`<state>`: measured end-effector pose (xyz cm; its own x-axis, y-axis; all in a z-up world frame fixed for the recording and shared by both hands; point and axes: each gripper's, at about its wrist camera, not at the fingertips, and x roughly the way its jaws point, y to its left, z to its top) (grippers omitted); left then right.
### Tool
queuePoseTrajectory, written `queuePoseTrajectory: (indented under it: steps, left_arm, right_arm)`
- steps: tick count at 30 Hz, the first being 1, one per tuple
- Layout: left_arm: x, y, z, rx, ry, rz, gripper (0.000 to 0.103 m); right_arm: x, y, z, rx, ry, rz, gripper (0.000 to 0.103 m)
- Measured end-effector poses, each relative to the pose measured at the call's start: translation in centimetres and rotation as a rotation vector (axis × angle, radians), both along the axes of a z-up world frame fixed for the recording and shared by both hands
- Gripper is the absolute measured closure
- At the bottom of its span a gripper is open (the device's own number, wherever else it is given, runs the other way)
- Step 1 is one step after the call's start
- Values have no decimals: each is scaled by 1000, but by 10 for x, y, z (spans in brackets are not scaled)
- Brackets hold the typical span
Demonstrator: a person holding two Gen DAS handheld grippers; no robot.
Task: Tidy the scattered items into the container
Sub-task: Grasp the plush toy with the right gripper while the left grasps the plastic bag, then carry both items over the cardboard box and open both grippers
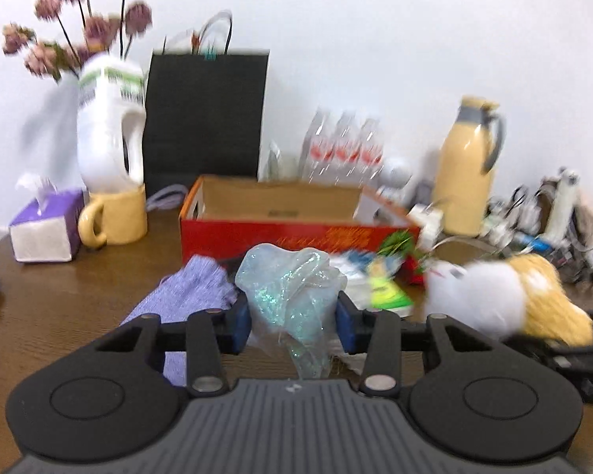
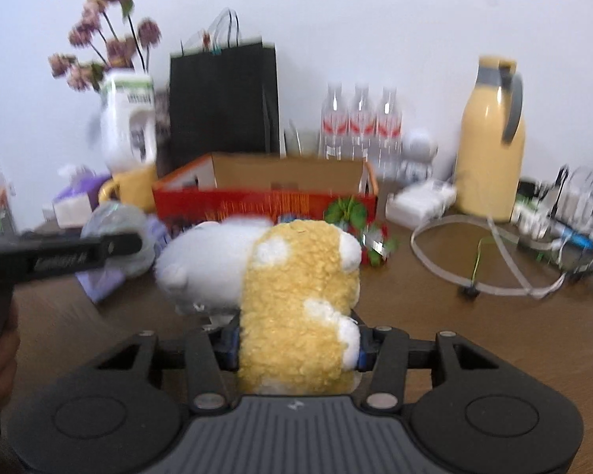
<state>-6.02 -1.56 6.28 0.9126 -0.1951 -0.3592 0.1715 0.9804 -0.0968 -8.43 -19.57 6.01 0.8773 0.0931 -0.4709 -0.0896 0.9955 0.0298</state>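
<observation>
left gripper (image 1: 292, 316) clamps film bag (image 1: 292, 292) | right gripper (image 2: 298, 349) clamps plush (image 2: 296, 296) | risk: slippery bag slides out, plush snags box (image 2: 265, 197) rim

Between the left tongs (image 1: 293, 326) sits a clear bag (image 1: 292, 284) with green iridescent glitter. The right tongs (image 2: 298, 349) pinch a yellow-and-white plush (image 2: 292, 300). Ahead of both stands a red box (image 1: 296, 233) with a tan inside, on the dark brown woodgrain tabletop (image 1: 55, 308).

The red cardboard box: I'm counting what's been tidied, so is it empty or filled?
Cannot tell fully: the red cardboard box is open-topped, and only bare brown inner walls show; its floor is hidden.
</observation>
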Motion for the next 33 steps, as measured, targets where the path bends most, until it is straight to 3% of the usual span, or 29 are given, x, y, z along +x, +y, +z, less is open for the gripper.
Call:
queuePoseTrajectory:
  steps: [5,8,12,15,21,28,33]
  left_arm:
    - [-5,-4,25,-17,-85,-12,60]
    - [25,-11,42,-4,-102,-20,60]
    - [93,-20,63,-2,-111,-27,60]
    - [158,-27,70,-31,-59,-23,60]
    - [273,-45,73,10,69,-15,59]
    - [396,-47,36,38,392,11,59]
    - [446,-46,4,89,526,15,59]
  right_arm:
    - [8,-6,22,38,-32,15,56]
    - [38,-10,38,32,-50,19,56]
    - [107,-24,61,20,-58,22,56]
    - [171,-35,69,15,-23,24,56]
    - [298,-54,73,26,119,21,56]
    - [423,-55,50,23,443,56,55]
    - [477,-57,17,16,650,23,55]
